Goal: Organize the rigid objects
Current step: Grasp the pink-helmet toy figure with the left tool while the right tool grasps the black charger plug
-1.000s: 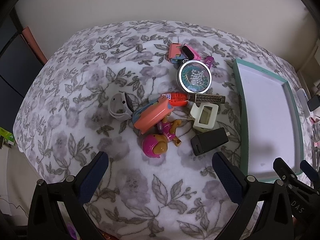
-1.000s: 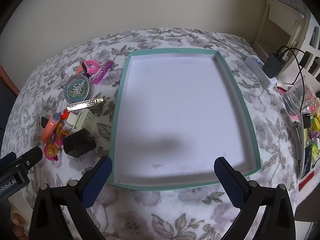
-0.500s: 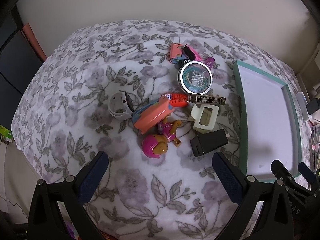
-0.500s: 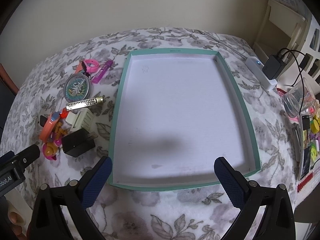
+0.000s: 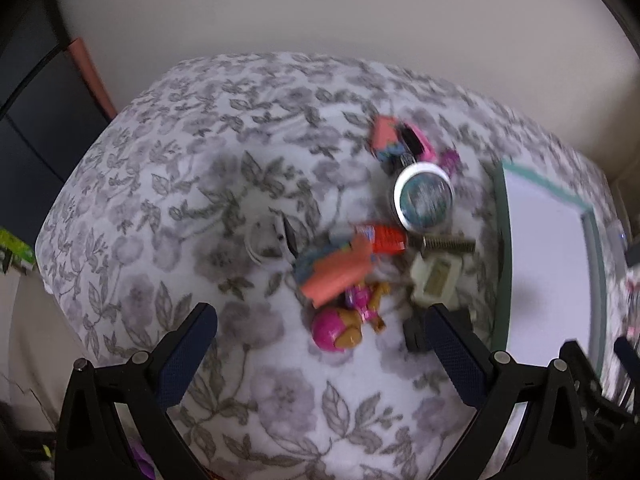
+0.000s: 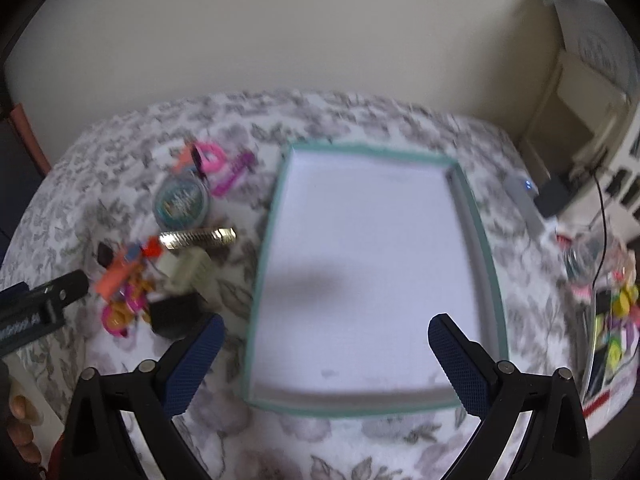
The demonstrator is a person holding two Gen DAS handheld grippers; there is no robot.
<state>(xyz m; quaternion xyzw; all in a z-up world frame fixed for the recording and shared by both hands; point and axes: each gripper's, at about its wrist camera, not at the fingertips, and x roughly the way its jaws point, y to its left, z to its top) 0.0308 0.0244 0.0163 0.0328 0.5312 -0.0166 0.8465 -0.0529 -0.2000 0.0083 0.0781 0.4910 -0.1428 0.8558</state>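
Note:
A heap of small rigid objects lies on the floral tablecloth: a round tin (image 5: 424, 199), an orange case (image 5: 338, 276), a pink toy figure (image 5: 338, 330), a cream clip (image 5: 434, 284), a black adapter (image 5: 416, 332), a gold bar (image 5: 448, 245) and a white cup (image 5: 266, 240). A teal-rimmed white tray (image 6: 262, 264) sits empty to their right. My left gripper (image 5: 320, 350) is open, hovering just short of the pink toy. My right gripper (image 6: 326, 354) is open above the tray's near edge. The heap also shows in the right wrist view, with the tin (image 6: 182, 204) and adapter (image 6: 176, 314).
At the right table edge are a white power strip (image 6: 524, 200), a black plug with cable (image 6: 556, 198), a clear jar (image 6: 584, 256) and colourful small items (image 6: 616, 320). A wall stands behind the table. The left gripper's body (image 6: 36, 308) shows at the right wrist view's left.
Both views have blurred with motion. The left gripper has moved forward toward the heap, its right finger now over the black adapter. The right gripper has pulled back and tilted up, the tray looks smaller.

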